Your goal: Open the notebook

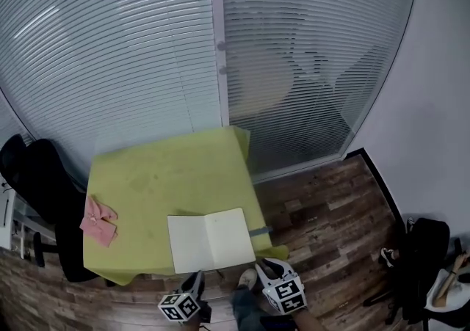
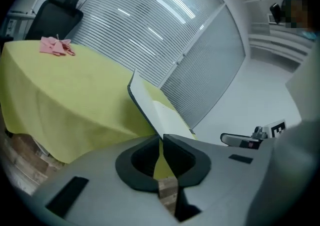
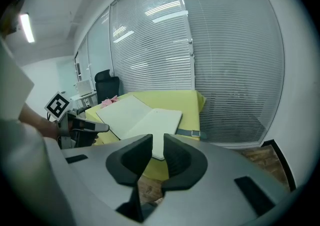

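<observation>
While both grippers hang just off the table's (image 1: 169,175) near edge, the notebook (image 1: 211,240) lies open.
The left gripper's (image 2: 161,137) jaws are almost together, with a thin gap and nothing in it; the right gripper's (image 3: 157,140) jaws are a bit apart and empty. The notebook lies flat at the near edge, toward the right corner. A pink cloth (image 1: 98,221) sits at the left edge.

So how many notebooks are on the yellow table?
1: the notebook lies open at the near edge of the table, right of the pink cloth. None seems hidden.
</observation>
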Motion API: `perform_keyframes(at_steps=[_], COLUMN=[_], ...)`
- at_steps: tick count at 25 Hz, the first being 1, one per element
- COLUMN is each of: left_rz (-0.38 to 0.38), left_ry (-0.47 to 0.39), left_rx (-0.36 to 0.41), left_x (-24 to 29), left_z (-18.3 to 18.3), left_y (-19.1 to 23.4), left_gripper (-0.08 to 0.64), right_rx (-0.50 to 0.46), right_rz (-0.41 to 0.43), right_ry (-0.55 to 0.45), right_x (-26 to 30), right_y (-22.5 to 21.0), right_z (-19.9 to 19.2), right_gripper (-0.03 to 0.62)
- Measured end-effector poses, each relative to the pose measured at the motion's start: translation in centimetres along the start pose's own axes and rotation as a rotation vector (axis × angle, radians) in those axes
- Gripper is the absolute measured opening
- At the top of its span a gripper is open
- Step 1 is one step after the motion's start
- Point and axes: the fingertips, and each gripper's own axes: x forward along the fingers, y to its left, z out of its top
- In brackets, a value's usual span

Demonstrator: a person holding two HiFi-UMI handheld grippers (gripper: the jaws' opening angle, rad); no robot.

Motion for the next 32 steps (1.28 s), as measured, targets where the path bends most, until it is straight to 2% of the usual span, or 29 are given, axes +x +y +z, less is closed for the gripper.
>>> perform_keyframes(at_steps=[5, 12, 15, 16, 17, 19, 21, 23, 26, 32], left_rz=[-0.001, 0.040, 0.090, 0.121, 0.149, 0.178, 0.195, 0.223, 0.262, 0.312], left_ry=[0.009, 0.045, 0.042, 0.038, 0.036, 0.046, 0.049, 0.029, -0.022, -0.151], left_rx=[-0.116, -0.143, -0.143, -0.138, -0.134, -0.135, -0.124, -0.078, 0.010, 0.093], left_x=[0.2, 1.0, 1.1, 0.9, 0.7, 0.2, -0.5, -1.5, -3.1, -5.8], left_z=[-1.1, -2.0, -2.2, -2.2, -2.3, -2.6, -2.6, -2.0, -0.4, 4.3], left_y=[1.6, 2.5, 3.1, 3.5, 3.9, 4.7, 5.1, 5.4, 5.2, 5.2], left_gripper=[0.060, 0.081, 0.098, 0.117, 0.180, 0.243, 0.265, 0.259, 0.207, 0.075], right_rx=[0.001, 0.004, 0.004, 0.005, 0.005, 0.002, -0.003, -0.009, -0.016, -0.037], right_rz=[0.010, 0.013, 0.008, 0.007, 0.005, 0.003, 0.002, -0.001, -0.012, -0.045], right_ry=[-0.007, -0.026, -0.038, -0.041, -0.043, -0.048, -0.055, -0.060, -0.067, -0.111], right_x=[0.4, 0.6, 0.4, 0.4, 0.4, 0.3, 0.2, 0.0, -0.2, -1.1], right_y=[0.4, 0.3, 0.3, 0.3, 0.3, 0.4, 0.6, 0.8, 0.9, 1.3], right_z=[0.3, 1.0, 1.3, 1.4, 1.5, 1.6, 1.8, 2.1, 2.5, 4.0], right_gripper=[0.080, 0.066, 0.043, 0.041, 0.040, 0.038, 0.037, 0.034, 0.023, 0.014])
